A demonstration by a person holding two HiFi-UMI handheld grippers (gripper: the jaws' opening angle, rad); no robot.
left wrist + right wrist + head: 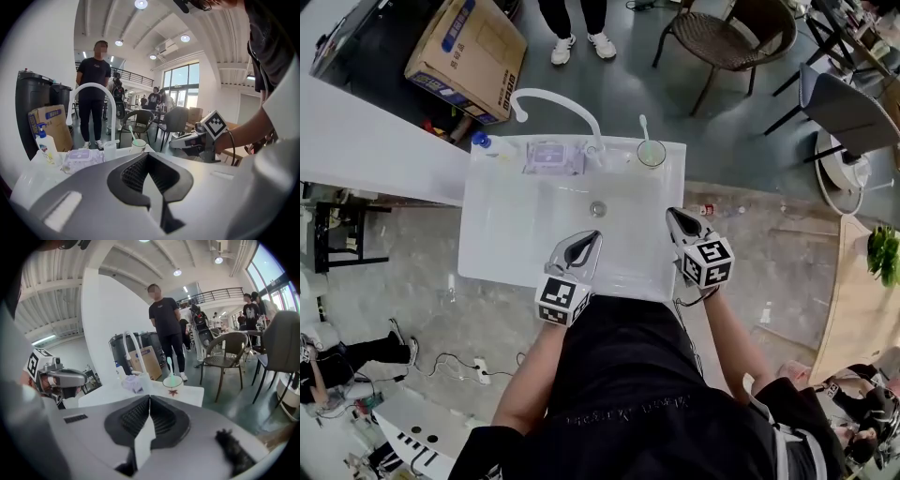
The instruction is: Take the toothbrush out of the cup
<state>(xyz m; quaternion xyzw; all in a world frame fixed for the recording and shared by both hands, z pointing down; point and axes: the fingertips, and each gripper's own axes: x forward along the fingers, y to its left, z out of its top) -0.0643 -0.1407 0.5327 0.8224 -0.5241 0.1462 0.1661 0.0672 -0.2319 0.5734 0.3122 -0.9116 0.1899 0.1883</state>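
Behind the white sink (487,258) lay an open room with chairs and a cardboard box on the floor. On the sink's back right corner, near the base of the tap (555,97), stood the cup (652,153). The toothbrush (643,127) stood in it, leaning a little, its pale upper part well above the rim. It looked light, thin and stiff, perhaps slippery if wet, and the bare stem just above the rim seemed the best place to pinch. The cup looked light enough to tip if the brush dragged on it. The left gripper (589,236) and the right gripper (674,215) hung over the basin, each with its jaws pressed together on nothing. Both were well apart from the brush, the right one nearer.
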